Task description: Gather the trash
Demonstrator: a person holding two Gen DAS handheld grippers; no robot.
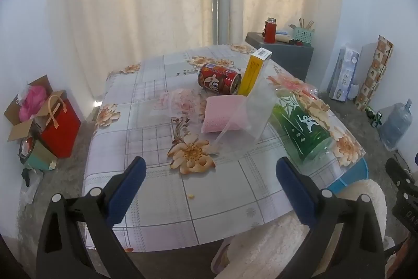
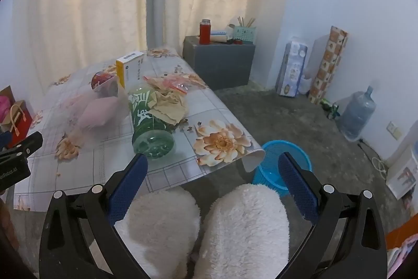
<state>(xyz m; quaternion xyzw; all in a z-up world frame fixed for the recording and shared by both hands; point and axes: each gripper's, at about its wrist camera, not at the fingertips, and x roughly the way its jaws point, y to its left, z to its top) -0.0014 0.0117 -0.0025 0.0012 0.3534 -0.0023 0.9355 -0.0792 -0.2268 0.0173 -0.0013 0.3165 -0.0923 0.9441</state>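
Small room, cream curtains [image 1: 130, 4] behind, low table with floral oilcloth [image 1: 162, 190] in the middle, bare concrete floor. Trash clusters on the table's far half: red can [image 1: 219, 80] lying on its side, yellow box [image 1: 254, 72] upright just beside it at 3 o'clock, pink sponge-like pad [image 1: 222, 114] under a clear plastic sheet [image 1: 248, 119], green bottle [image 1: 300, 127] on its side at 3 o'clock of the pad, base toward the camera. In the right wrist view crumpled brown paper [image 2: 169, 106] touches the bottle's upper side, with a red-printed plastic wrapper [image 2: 169, 84] beyond it at 12 o'clock. Blue bin [image 2: 283, 164] sits on the floor by the table's near right corner, at 4 o'clock of the bottle.

Left gripper [image 1: 209, 174]: jaws spread wide, nothing between them, above the near table edge, well short of the trash. Right gripper [image 2: 213, 169]: jaws also spread wide, holding nothing, over the person's 2 fluffy white knees [image 2: 235, 226], bin showing between its fingers.

Grey cabinet [image 2: 219, 64] with red flask [image 2: 204, 30] at 1 o'clock past the table. Water jug [image 2: 356, 114] by the right wall. Red gift bag [image 1: 61, 127] on the floor at 9 o'clock.
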